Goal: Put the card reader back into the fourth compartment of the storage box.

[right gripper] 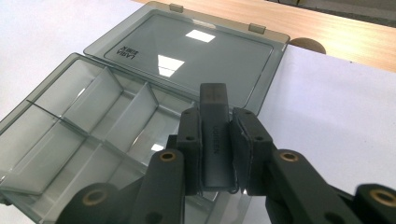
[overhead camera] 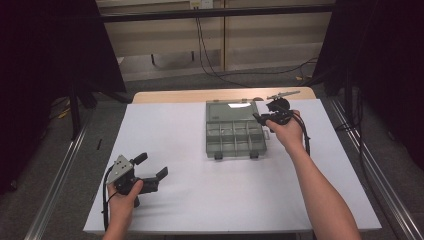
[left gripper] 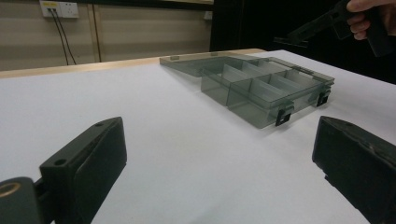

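Right tool [right gripper: 215,154] clamps a small dark block [right gripper: 215,135] upright, long axis along its jaws, open compartment box [right gripper: 93,121] just below and ahead; left tool [overhead camera: 150,177] gapes wide, empty, well apart on the worktop [overhead camera: 200,200].

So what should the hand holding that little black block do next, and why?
Probably lower the small black block into a compartment of the open organiser box. The right gripper is shut on it just above the empty compartments, lid flat behind.
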`<state>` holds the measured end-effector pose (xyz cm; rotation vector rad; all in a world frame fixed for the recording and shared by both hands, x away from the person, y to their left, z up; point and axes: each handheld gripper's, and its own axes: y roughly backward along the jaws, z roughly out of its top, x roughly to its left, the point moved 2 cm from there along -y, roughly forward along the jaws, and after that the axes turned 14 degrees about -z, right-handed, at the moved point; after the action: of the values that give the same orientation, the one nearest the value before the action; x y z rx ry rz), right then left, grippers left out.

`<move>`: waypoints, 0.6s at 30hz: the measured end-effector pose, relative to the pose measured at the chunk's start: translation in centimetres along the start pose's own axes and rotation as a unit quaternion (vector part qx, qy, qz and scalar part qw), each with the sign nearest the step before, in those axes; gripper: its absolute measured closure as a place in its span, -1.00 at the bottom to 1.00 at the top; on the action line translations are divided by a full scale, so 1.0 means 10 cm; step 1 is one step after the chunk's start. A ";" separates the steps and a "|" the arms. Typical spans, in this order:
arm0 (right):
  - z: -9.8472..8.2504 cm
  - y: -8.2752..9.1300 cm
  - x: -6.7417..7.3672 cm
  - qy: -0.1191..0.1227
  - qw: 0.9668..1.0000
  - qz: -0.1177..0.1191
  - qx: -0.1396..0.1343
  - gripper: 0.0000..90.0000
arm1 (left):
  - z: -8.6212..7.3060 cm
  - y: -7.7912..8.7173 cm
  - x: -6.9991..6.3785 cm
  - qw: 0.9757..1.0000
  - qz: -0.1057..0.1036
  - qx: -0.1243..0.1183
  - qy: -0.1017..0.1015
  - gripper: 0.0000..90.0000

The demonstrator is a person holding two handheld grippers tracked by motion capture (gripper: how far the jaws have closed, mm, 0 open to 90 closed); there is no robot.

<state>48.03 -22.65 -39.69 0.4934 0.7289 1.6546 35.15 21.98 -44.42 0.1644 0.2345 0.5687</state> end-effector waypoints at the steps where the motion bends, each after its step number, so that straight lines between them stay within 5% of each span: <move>1: 0.00 -0.01 -0.01 0.002 1.000 -0.001 0.000 0.65 | 0.00 0.00 0.00 1.000 0.000 0.000 0.000 -0.93; 18: -0.02 -0.08 0.05 0.003 1.000 -0.004 0.007 0.65 | 0.00 0.00 0.00 1.000 0.000 0.000 0.000 -0.93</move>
<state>48.37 -22.16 -40.41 0.4950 0.7465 1.6455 35.15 22.00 -44.43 0.1642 0.2353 0.5681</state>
